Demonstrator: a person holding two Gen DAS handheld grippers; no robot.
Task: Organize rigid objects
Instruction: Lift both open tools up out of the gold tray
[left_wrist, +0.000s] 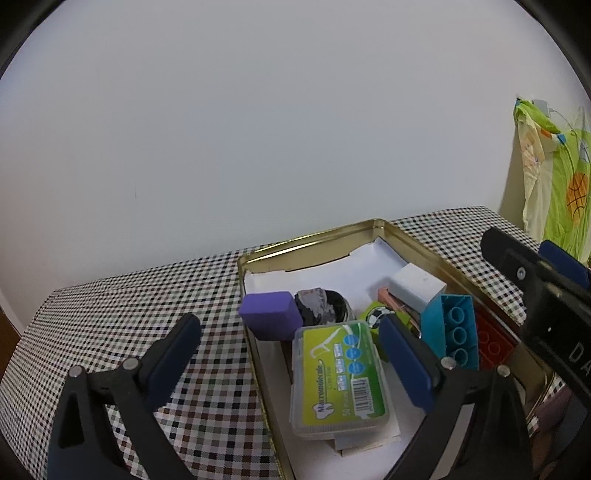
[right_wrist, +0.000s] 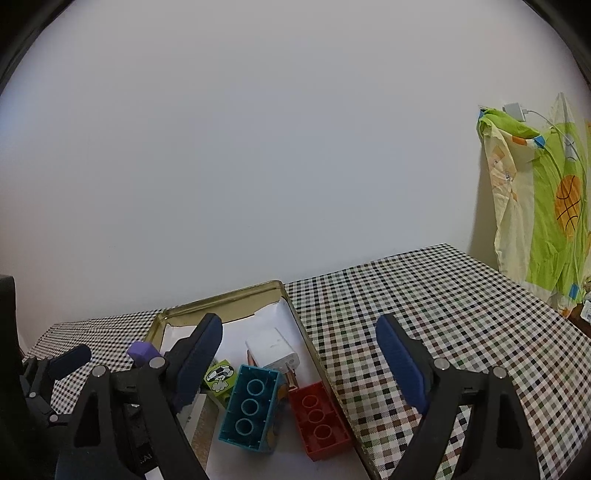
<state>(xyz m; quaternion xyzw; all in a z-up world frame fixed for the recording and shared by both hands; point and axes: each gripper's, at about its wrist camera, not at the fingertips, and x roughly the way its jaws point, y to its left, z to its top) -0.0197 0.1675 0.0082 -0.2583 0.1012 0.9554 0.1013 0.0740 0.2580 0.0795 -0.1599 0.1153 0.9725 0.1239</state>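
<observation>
Both claws hang open over a gold tin of small rigid things on the checked bench.

The left claw is spread wide and empty, 1 finger over the cloth, the other inside the gold tin, above a clear floss-pick box. A purple block sits at the tin's left wall, just beside a dark round lump. The right claw is also wide open and empty, above a teal brick and a red brick, both lying hollow side up inside the tin near its right wall, with a white charger behind them.
</observation>
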